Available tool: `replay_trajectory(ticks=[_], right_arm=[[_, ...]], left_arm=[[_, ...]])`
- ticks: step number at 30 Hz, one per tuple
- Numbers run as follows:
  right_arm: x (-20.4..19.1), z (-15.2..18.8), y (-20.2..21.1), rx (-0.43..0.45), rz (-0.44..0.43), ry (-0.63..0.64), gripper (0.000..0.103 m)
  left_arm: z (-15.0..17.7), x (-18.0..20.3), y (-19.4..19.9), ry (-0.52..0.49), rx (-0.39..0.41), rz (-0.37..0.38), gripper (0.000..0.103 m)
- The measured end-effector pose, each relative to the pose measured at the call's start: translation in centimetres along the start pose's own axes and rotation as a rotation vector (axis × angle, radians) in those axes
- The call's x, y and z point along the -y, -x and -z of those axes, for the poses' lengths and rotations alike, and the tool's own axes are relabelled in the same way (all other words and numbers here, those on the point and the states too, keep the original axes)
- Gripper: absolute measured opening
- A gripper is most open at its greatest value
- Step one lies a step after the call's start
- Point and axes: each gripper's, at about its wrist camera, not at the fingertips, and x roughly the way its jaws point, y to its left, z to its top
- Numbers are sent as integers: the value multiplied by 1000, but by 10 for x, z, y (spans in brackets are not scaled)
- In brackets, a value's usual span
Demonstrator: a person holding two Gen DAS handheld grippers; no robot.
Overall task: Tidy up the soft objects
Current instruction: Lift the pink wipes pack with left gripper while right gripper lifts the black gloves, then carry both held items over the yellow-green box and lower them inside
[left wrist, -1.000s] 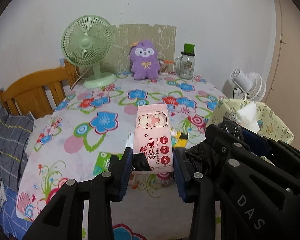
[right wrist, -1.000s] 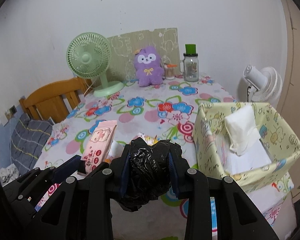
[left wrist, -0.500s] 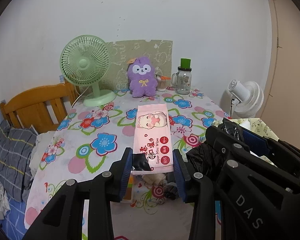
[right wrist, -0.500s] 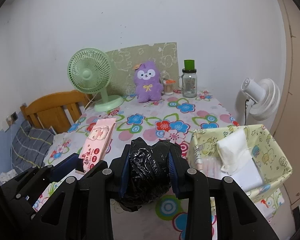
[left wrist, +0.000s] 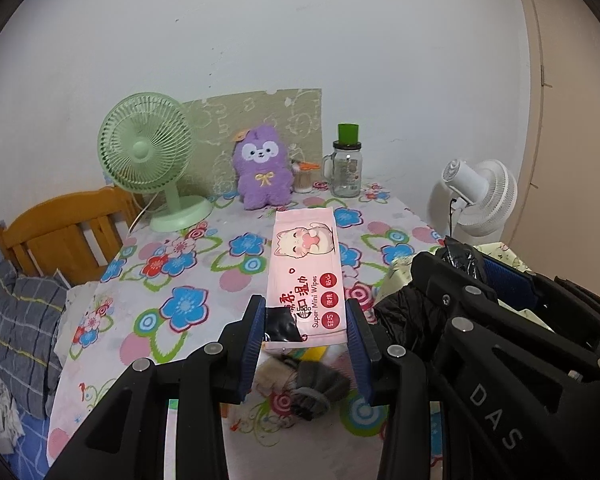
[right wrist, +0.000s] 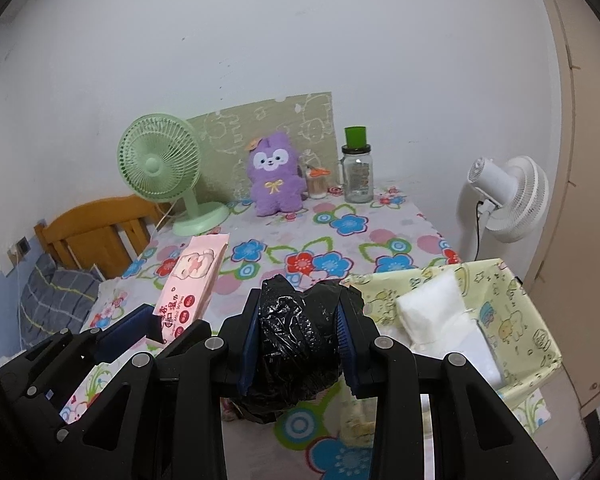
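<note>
Right now the left gripper (left wrist: 306,334) pinches the near end of a pink pack of wet wipes (left wrist: 306,276) between its blue pads, holding it flat and clear above the flowered tablecloth (left wrist: 188,276), its far end pointing toward the back of the table. Just to its right, the right gripper (right wrist: 300,342) is clamped on a crumpled black plastic bag (right wrist: 294,340), which bulges above and below the pads and hangs over the cloth. Beside that gripper, on the right-hand part of the table, stands a pale yellow fabric storage box (right wrist: 516,316) printed with cartoon animals; a white folded cloth (right wrist: 432,308) lies inside it with other white items that I cannot make out. Under the lifted pack, a grey crumpled soft item (left wrist: 320,386) and something yellow lie on the cloth. Along the back wall stand a green desk fan (left wrist: 150,160), a purple plush toy (left wrist: 262,170), a small jar of cotton swabs (left wrist: 303,178) and a glass mason jar with a green lid (left wrist: 347,162). A white floor fan (right wrist: 508,196) stands off the table's right side, and a wooden headboard (left wrist: 60,232) with a grey checked pillow (left wrist: 16,320) shows at the left.
</note>
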Motion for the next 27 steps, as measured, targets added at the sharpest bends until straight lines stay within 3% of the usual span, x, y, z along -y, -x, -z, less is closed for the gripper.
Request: replay_trajectory(ticks=[27], right_arm=[[106, -19, 10, 13, 75, -8, 37]], left_arm=[[-21, 97, -24, -18, -24, 90, 40]])
